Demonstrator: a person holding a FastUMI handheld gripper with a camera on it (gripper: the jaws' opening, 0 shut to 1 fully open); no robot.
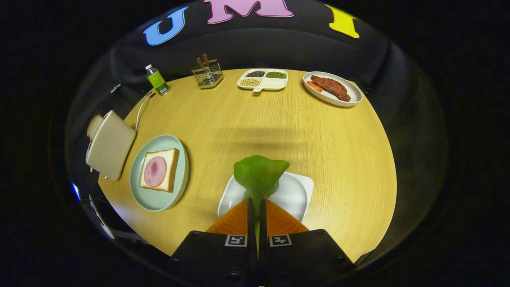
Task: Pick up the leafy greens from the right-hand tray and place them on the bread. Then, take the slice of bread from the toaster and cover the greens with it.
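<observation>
Hand-held gripper: your hand-held gripper (pixel 257 207) has its fingers pinched nearly together on the stalk end of the leafy greens (pixel 259 175), with only a thin gap left between them.
Greens: the leaf hangs above the white tray (pixel 297 195) by the table's (pixel 279 127) near edge, apparently lifted clear of it.
Axis: its long axis runs straight ahead along your fingers, stalk in the grip, broad end fanning forward.
Step in hand: you carry the leaf to the bread (pixel 160 170) on the pale green plate (pixel 137 195), well to the left near the toaster (pixel 109 145).
Doing it well: keep the pinch firm, travel level, and centre the broad end over the ham slice (pixel 155 171) before you let go.
Next: the toaster's slice (pixel 94 126) waits, standing upright in its slot.
</observation>
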